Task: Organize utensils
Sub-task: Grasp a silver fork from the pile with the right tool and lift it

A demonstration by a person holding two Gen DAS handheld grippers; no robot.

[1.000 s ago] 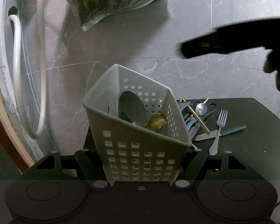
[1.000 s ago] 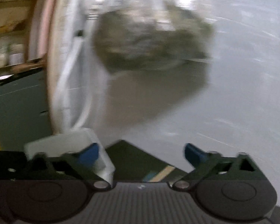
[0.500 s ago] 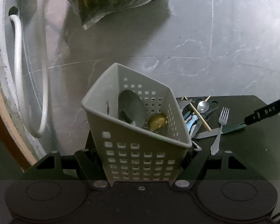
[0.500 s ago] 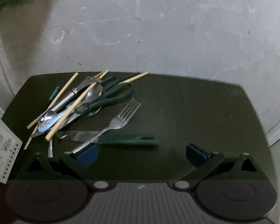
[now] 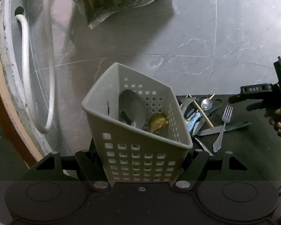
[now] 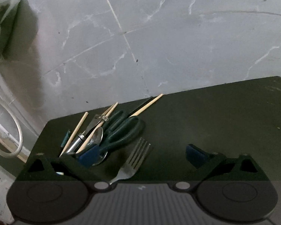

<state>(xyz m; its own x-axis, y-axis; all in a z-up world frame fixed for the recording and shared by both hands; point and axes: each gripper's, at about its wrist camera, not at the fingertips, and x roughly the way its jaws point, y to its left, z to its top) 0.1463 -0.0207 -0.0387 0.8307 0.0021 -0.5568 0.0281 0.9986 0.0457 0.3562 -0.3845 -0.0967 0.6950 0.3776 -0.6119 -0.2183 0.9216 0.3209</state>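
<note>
Grey marble floor [image 6: 178, 37], dark matte desk [image 6: 215, 121]. Left hand-held gripper [image 5: 140, 161] clamped on perforated grey plastic caddy [image 5: 136, 150], tilted, two spoons inside. Right hand-held gripper [image 6: 142, 155] spread wide, low over steel fork [image 6: 134, 159]. Green-handled scissors [image 6: 125, 129], bamboo chopsticks [image 6: 148, 104] heaped just beside.

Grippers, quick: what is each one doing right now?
Left gripper: shut on the utensil basket.
Right gripper: open, empty, over the fork.
</note>
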